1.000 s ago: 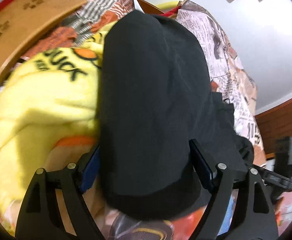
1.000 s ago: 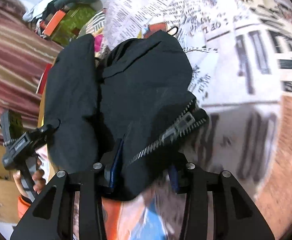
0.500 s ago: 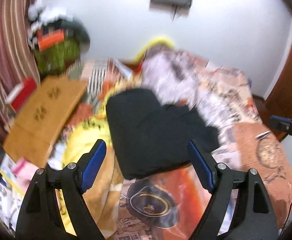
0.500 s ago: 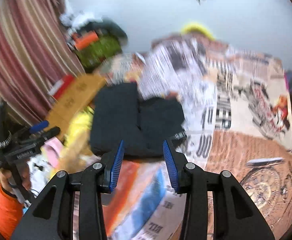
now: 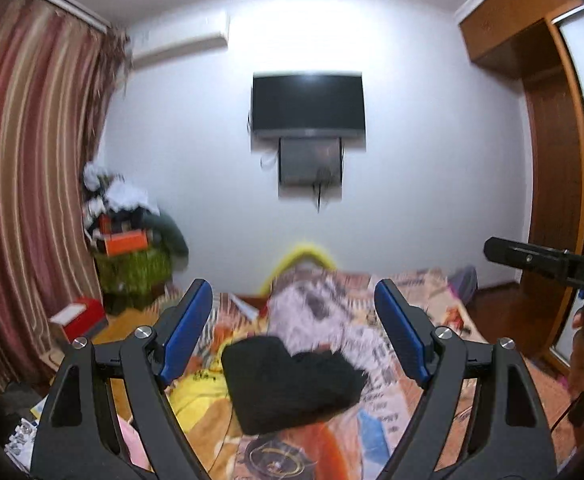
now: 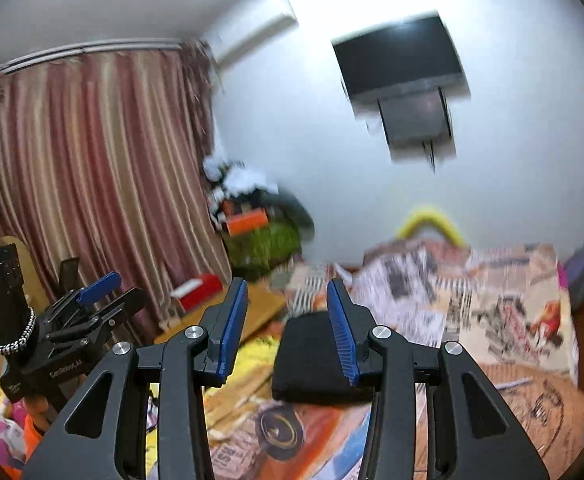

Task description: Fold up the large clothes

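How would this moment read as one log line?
left hand-held gripper: open | right hand-held gripper: open | black garment: folded on bed

The black garment (image 5: 292, 384) is lying as a matt, soft-looking cloth bundle on a printed cloth bedspread (image 5: 408, 308), beside a fuzzy yellow blanket (image 5: 196, 396). Both the left gripper (image 5: 294, 334) and the right gripper (image 6: 288, 320) are showing matt black plastic arms, ribbed blue pads (image 6: 342, 334) and shiny metal screws. A striped cloth curtain (image 5: 32, 184) is hanging in slightly glossy folds, the wardrobe (image 5: 548, 128) is showing smooth varnished wood, and the television (image 5: 308, 104) is looking dark and glossy.
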`<state>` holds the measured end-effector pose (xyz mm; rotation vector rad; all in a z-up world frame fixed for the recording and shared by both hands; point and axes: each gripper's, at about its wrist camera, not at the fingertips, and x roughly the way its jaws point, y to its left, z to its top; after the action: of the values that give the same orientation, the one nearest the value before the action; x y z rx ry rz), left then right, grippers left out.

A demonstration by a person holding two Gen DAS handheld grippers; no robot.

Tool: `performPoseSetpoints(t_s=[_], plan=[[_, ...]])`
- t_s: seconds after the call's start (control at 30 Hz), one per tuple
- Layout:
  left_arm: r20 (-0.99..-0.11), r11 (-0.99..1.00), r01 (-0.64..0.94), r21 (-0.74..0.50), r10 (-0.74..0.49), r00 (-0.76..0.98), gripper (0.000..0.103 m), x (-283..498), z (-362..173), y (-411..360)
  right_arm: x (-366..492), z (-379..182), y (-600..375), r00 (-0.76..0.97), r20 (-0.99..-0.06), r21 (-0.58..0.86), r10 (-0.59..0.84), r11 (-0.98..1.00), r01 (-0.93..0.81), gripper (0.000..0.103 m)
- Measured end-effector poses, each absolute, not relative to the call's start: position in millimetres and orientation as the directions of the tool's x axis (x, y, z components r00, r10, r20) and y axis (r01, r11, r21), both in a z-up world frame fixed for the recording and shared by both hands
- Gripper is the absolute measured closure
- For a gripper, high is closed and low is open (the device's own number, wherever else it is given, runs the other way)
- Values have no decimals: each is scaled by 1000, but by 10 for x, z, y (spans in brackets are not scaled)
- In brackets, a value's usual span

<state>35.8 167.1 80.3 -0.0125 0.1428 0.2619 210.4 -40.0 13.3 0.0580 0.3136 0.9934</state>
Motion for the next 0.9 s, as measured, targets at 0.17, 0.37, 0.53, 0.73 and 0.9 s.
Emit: performPoseSetpoints(t_s=[0.17,0.37,0.53,0.73,0.9], plan=[[-53,959,-283,-2,282,958,6,37,825,1431,1793,132,-481,570,-150,111,808,587,-802,55],[-70,956,-286,-64,282,957,0,-129,702,1378,1645,38,-461,633,-139,58,762,644,-763,29],[-107,947,-311,-74,303,947,0,-163,606,1335,1595,45,-481,656,-158,37,738,668,-743,10],[-121,946,-311,-94,299,946,0,-228,540,1250,1620,65,-499,662,-175,48,729,678,-734,3],[-124,944,-319,-83,308,943,0,-232,527,1238,1628,56,-551,665,-184,58,723,684,-727,3]])
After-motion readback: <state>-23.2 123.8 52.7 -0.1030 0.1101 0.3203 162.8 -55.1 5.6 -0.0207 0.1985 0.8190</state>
